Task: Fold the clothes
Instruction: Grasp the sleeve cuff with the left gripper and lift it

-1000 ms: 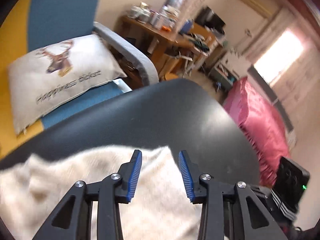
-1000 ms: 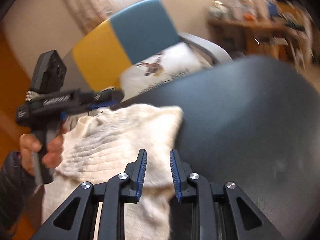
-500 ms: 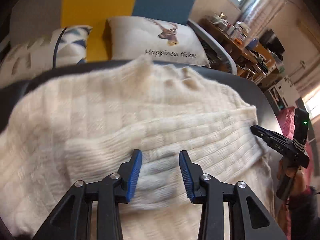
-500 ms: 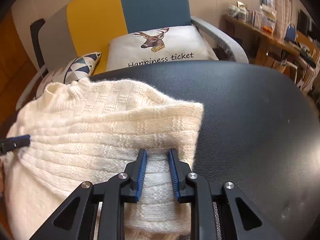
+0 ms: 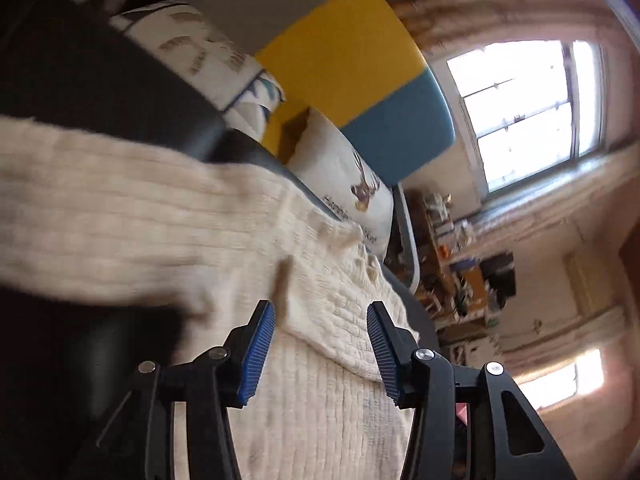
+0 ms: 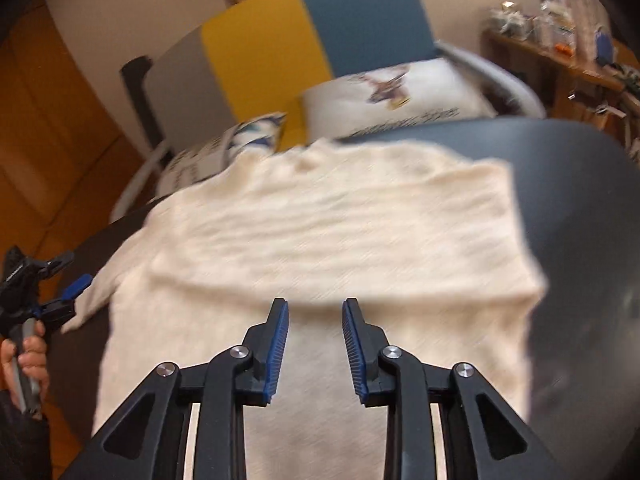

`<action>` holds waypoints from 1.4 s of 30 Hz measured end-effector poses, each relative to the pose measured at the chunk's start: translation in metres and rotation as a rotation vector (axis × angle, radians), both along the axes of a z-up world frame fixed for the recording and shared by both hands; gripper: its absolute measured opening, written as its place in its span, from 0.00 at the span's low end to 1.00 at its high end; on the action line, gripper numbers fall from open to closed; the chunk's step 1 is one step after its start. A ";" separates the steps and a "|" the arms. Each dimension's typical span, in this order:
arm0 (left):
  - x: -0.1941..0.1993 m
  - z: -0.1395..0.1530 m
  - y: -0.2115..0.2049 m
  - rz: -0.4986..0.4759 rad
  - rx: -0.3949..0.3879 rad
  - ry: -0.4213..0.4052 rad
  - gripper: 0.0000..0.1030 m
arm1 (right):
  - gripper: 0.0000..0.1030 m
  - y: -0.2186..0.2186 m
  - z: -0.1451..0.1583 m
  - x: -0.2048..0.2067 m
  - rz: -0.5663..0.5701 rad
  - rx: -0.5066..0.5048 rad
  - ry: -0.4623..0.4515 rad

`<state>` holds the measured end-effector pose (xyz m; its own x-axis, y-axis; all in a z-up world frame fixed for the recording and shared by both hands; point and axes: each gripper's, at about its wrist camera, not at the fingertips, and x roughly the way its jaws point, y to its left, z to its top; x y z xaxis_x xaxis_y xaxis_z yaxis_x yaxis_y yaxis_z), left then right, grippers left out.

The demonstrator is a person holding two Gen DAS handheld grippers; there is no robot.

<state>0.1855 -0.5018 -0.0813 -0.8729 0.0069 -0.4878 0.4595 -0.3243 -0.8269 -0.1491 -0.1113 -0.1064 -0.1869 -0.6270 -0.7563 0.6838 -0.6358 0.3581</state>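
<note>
Here, cream sweater (image 6: 328,240) under both grippers, left jaws opening, right jaws opening, nothing gripped

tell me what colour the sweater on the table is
Cream, ribbed knit sweater; clearest in the right wrist view.

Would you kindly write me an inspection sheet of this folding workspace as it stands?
Surface: dark table, partly covered.
Job's things: cream sweater spread on the table, one part folded over.
Clutter: nothing seen on the table.
Grippers: left gripper opening over the sweater, nothing between its fingers; right gripper opening, fingers above the sweater, not pinching it.
Cables: nothing seen.
Surroundings: striped sofa, deer pillow, patterned pillow, window, cluttered desk.
</note>
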 end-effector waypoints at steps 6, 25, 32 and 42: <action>0.201 -0.028 -0.056 0.403 0.115 -0.061 0.48 | 0.27 -0.034 -0.014 0.067 0.093 0.037 -0.042; 0.320 -0.097 -0.141 0.765 0.367 0.038 0.48 | 0.27 -0.050 -0.013 0.093 0.062 0.135 -0.030; 0.314 -0.102 -0.148 0.854 0.395 0.012 0.32 | 0.27 -0.052 -0.020 0.093 0.067 0.156 -0.037; 0.297 -0.092 -0.148 0.892 0.378 -0.020 0.05 | 0.27 -0.044 -0.023 0.088 0.077 0.141 -0.047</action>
<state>0.4826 -0.6494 -0.1734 -0.6251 -0.4941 -0.6042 0.4229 0.4362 -0.7943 -0.0609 -0.1554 -0.1289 -0.1041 -0.5253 -0.8445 0.7172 -0.6280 0.3022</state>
